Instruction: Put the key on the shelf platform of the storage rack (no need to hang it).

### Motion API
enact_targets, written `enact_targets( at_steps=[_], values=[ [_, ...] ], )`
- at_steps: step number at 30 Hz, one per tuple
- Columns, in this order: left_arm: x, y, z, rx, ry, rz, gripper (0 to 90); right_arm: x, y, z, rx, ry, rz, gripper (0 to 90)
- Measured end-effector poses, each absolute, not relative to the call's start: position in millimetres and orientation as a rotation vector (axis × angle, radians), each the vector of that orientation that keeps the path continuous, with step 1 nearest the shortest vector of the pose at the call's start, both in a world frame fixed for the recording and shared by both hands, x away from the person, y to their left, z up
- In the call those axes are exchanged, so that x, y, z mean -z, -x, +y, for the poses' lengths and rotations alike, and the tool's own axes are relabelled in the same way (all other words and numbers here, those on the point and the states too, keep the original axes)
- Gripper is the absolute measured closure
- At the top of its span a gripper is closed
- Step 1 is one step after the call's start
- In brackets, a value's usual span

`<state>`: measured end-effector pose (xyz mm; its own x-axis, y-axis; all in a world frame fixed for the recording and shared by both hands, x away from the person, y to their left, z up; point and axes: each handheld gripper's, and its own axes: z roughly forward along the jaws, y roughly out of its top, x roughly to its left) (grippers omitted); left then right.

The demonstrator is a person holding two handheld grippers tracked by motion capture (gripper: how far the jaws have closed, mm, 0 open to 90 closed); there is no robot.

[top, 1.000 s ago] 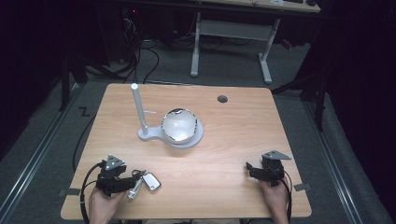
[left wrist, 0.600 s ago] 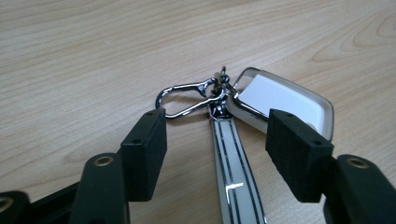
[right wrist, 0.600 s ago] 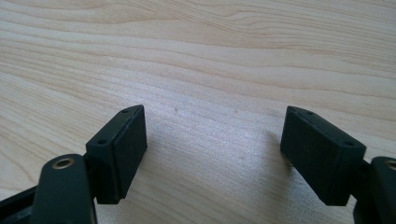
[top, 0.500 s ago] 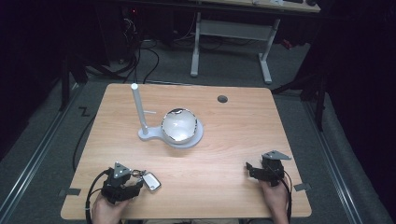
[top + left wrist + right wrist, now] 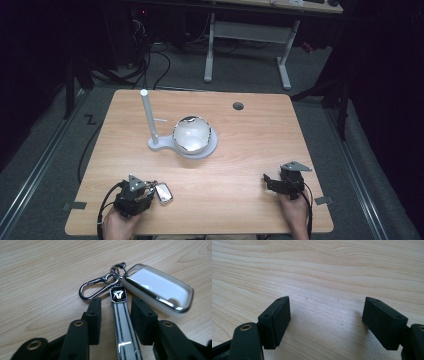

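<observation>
While the right tongs (image 5: pixel 325 315) gape wide, the left tongs (image 5: pixel 116 315) narrowly straddle an emblem-badged strap (image 5: pixel 122 325) without touching.

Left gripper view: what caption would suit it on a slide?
Open left gripper straddles the strap of a white car key fob on the wooden table.

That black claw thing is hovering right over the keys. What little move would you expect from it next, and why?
Probably closing the jaws. The left gripper has its jaws open on either side of the strap of the key fob, with a gap on both sides, so nothing is held yet. The strap lies flat on the table, centred between them, so a squeeze should catch it.
</observation>
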<state>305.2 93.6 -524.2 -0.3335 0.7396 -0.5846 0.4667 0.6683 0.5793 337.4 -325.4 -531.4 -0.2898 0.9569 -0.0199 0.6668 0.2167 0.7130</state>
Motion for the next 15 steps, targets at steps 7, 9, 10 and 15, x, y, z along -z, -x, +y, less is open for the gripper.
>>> enact_targets(
  at_steps=[7, 9, 10, 15],
  values=[
    [524.5, -303.6, 88.7, -0.389, -0.951, 1.979, 75.3, 531.4, -337.5, -325.4, -0.837, -1.495, 2.036, 23.1],
    [524.6, -303.2, 88.2, -0.39, -0.953, 1.977, 75.7, 531.4, -337.5, -325.4, -0.837, -1.496, 2.036, 23.1],
    [524.6, -303.1, 88.3, -0.388, -0.953, 1.976, 75.8, 531.4, -337.5, -325.4, -0.836, -1.495, 2.036, 23.1],
    [523.3, -302.1, 89.7, -0.376, -0.946, 1.958, 76.1, 531.4, -337.5, -325.4, -0.837, -1.496, 2.036, 23.1]
  ],
)
